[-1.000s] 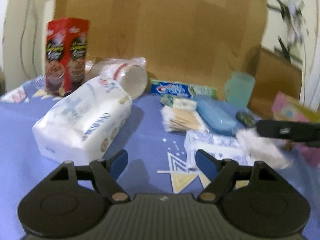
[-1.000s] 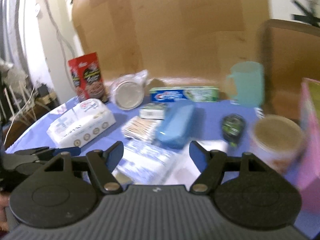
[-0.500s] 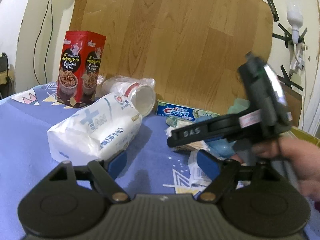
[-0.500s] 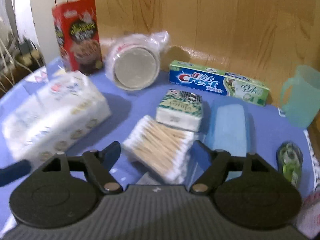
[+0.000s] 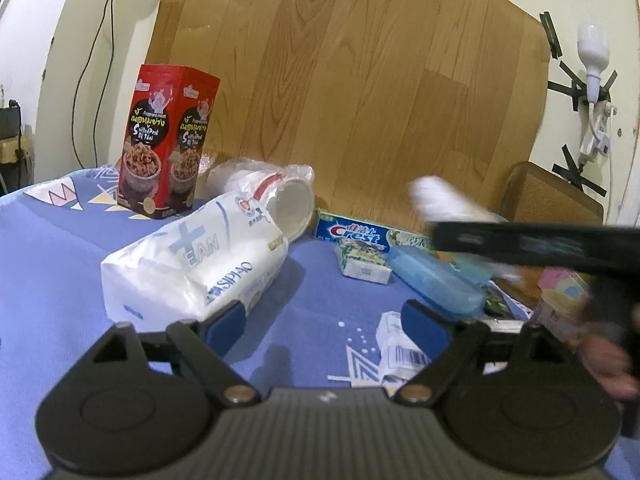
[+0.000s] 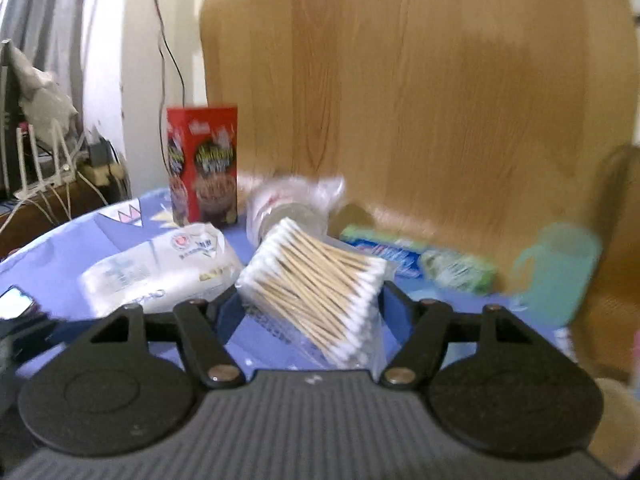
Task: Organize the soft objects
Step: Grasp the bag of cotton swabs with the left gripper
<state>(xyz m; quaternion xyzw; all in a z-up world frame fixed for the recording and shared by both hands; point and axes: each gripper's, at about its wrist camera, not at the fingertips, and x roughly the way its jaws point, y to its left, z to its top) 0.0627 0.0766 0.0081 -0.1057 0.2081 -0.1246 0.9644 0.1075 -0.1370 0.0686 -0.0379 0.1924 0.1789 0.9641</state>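
Observation:
My right gripper [image 6: 312, 304] has a clear pack of cotton swabs [image 6: 316, 276] between its fingers, lifted off the blue tablecloth [image 6: 120, 240]; its jaws are closing and the pads press on the pack. In the left wrist view that gripper is a blurred black bar [image 5: 520, 244] with the white pack [image 5: 440, 200] at its tip. My left gripper [image 5: 324, 320] hangs low over the cloth with nothing between its fingers, and its jaws are opening. A big white tissue pack [image 5: 192, 268] lies just beyond its left finger.
A red snack box [image 5: 168, 144], bagged plastic cups [image 5: 276, 196], a Crest box [image 5: 356, 234], a small green tissue pack [image 5: 364, 260], a blue case [image 5: 432, 280] and a barcoded white packet [image 5: 400, 348] lie around. A teal cup [image 6: 556, 272] stands right. A wooden board backs the table.
The right gripper came down over the cotton swab pack, closed on it and raised it off the cloth. The left gripper's jaws have widened; it has barely moved.

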